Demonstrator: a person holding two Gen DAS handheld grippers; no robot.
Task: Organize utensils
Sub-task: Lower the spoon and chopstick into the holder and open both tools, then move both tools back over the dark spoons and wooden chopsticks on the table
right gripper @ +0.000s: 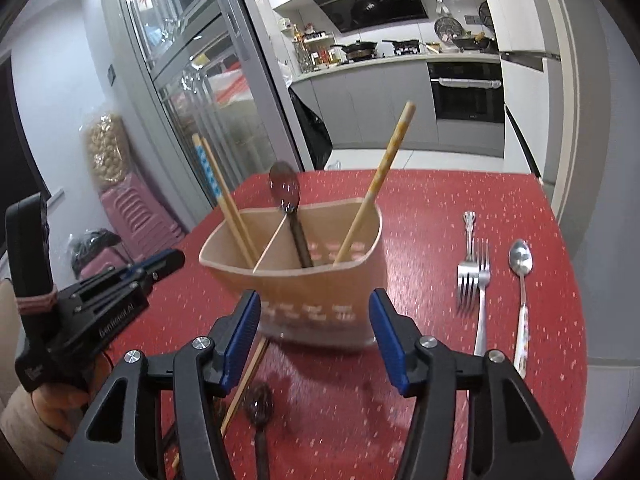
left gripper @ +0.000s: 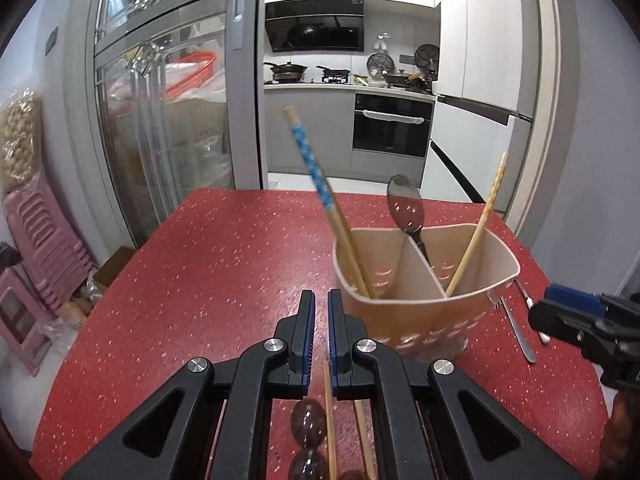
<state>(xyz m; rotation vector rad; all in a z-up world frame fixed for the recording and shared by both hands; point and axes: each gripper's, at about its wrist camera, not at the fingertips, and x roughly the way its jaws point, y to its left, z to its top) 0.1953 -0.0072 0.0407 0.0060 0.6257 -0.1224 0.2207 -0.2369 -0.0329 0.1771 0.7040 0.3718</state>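
A beige two-part utensil holder (left gripper: 420, 312) (right gripper: 312, 284) stands on the red table. Its left compartment holds blue-patterned chopsticks (left gripper: 316, 176) (right gripper: 218, 190). The right one holds a dark spoon (left gripper: 406, 208) (right gripper: 285, 188) and a yellow-patterned chopstick (left gripper: 486, 216) (right gripper: 384, 168). My left gripper (left gripper: 321, 304) (right gripper: 168, 260) is shut and holds nothing, just left of the holder. My right gripper (right gripper: 316, 320) (left gripper: 554, 310) is open, its fingers astride the holder's near base without touching it. Loose chopsticks (left gripper: 329, 420) (right gripper: 248, 376) and dark spoons (left gripper: 306, 424) (right gripper: 258, 400) lie on the table under the grippers.
Two forks (right gripper: 476, 276) and a metal spoon with a white handle (right gripper: 520, 260) lie on the table (right gripper: 460, 200) right of the holder. A hand (right gripper: 44, 400) grips the left tool. Pink stools (left gripper: 44, 248) stand off the table's left edge, and a kitchen lies beyond.
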